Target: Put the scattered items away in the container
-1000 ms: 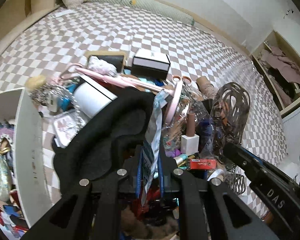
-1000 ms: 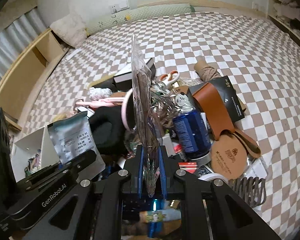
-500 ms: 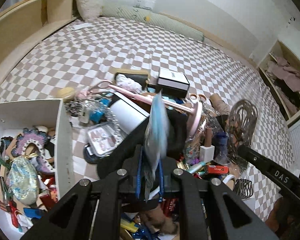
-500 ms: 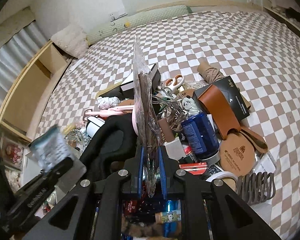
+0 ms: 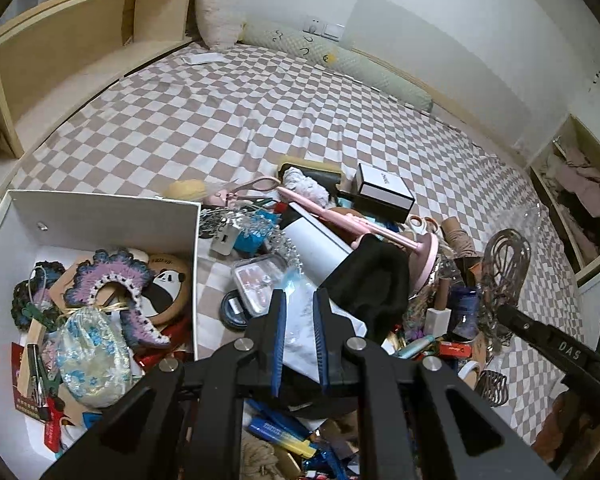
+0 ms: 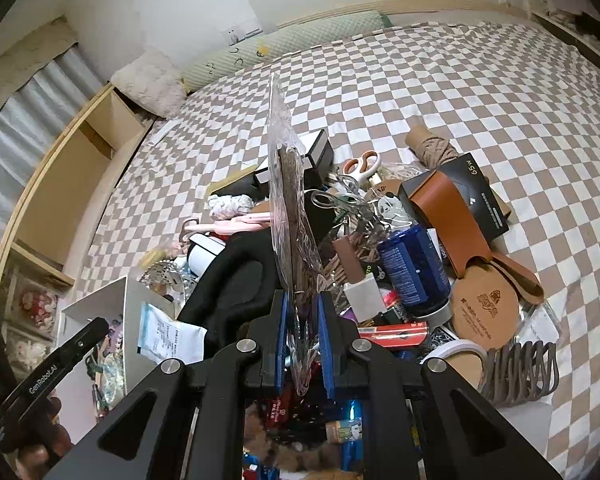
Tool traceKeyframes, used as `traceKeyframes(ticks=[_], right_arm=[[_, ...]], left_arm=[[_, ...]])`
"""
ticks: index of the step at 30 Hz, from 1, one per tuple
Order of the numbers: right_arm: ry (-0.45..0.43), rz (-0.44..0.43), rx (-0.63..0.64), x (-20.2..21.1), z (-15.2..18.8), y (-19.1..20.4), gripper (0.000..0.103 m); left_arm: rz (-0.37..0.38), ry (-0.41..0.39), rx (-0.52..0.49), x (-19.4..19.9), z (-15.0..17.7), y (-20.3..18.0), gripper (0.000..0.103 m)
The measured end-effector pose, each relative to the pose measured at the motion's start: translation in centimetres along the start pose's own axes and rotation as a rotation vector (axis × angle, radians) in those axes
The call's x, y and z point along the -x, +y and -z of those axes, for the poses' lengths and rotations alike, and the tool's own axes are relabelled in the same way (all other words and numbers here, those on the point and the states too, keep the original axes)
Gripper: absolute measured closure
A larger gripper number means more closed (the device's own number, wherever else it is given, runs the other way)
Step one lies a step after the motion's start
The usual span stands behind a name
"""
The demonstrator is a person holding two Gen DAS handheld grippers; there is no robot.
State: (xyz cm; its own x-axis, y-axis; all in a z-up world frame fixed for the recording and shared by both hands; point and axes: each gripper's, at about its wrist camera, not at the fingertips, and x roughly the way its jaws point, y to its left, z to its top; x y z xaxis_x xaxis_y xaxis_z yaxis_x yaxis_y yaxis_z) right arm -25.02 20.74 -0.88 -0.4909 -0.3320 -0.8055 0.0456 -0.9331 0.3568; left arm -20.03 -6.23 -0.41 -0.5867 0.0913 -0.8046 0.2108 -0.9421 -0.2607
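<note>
My left gripper (image 5: 299, 336) is shut on a pale blue-white sachet (image 5: 300, 320), held just right of the white box (image 5: 100, 216); the sachet also shows in the right wrist view (image 6: 168, 338) beside the box (image 6: 96, 308). The box holds a crocheted piece, a panda disc and a floral pouch. My right gripper (image 6: 302, 340) is shut on a clear plastic packet with a brown piece inside (image 6: 290, 216), upright above the pile. The packet shows in the left wrist view (image 5: 504, 272).
A pile lies on the checkered bed: black cloth (image 5: 372, 280), pink stand (image 5: 340, 220), white roll (image 5: 316, 248), black-white box (image 5: 384, 192), blue can (image 6: 414, 272), brown leather pieces (image 6: 460, 216), scissors (image 6: 362, 164), tape roll (image 6: 456, 350). Wooden shelves (image 5: 60, 64) stand at the left.
My left gripper has moved left and back with the sachet, so the white box has come fully into view. My right gripper has risen slightly with its packet.
</note>
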Motion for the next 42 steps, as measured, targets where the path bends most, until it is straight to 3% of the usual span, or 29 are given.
traceKeyframes(ticks=[5, 8, 10, 12, 14, 24, 29, 31, 32, 33, 38, 42], right_arm=[[0.006, -0.016, -0.004, 0.1, 0.1, 0.1, 0.088], [0.003, -0.02, 0.0, 0.3, 0.0, 0.2, 0.088], [0.001, -0.021, 0.0, 0.4, 0.0, 0.1, 0.088], [0.001, -0.021, -0.005, 0.4, -0.1, -0.1, 0.088], [0.003, -0.018, -0.005, 0.4, -0.1, -0.2, 0.088], [0.005, -0.024, 0.001, 0.3, -0.2, -0.8, 0.088], [0.011, -0.024, -0.005, 0.1, -0.4, -0.9, 0.088], [0.013, -0.022, -0.009, 0.0, -0.4, -1.0, 0.088], [0.014, -0.021, -0.01, -0.1, -0.4, -1.1, 0.088], [0.015, -0.021, -0.011, -0.1, -0.4, -1.2, 0.088], [0.021, -0.014, -0.008, 0.0, -0.4, -1.5, 0.088], [0.019, -0.011, -0.008, 0.3, -0.5, -1.8, 0.088]], left_arm=[[0.009, 0.089, -0.017, -2.0, 0.8, -0.7, 0.087], [-0.01, 0.121, -0.014, -2.9, 1.2, -1.3, 0.049], [-0.011, 0.126, 0.017, -3.1, 1.3, -1.4, 0.045], [-0.005, 0.138, 0.062, -3.3, 1.4, -1.2, 0.03], [0.012, 0.159, 0.105, -3.6, 1.6, -0.8, 0.026], [0.061, 0.236, 0.231, -6.5, 1.8, 1.1, 0.026], [0.17, 0.201, 0.293, -6.3, 1.0, 1.4, 0.028], [0.195, 0.183, 0.301, -6.0, 0.8, 1.3, 0.042], [0.2, 0.183, 0.298, -5.9, 0.7, 1.2, 0.057], [0.205, 0.184, 0.294, -5.9, 0.7, 1.1, 0.062], [0.193, 0.219, 0.254, -6.5, 1.0, 0.2, 0.071], [0.186, 0.208, 0.244, -6.9, 1.0, -0.7, 0.071]])
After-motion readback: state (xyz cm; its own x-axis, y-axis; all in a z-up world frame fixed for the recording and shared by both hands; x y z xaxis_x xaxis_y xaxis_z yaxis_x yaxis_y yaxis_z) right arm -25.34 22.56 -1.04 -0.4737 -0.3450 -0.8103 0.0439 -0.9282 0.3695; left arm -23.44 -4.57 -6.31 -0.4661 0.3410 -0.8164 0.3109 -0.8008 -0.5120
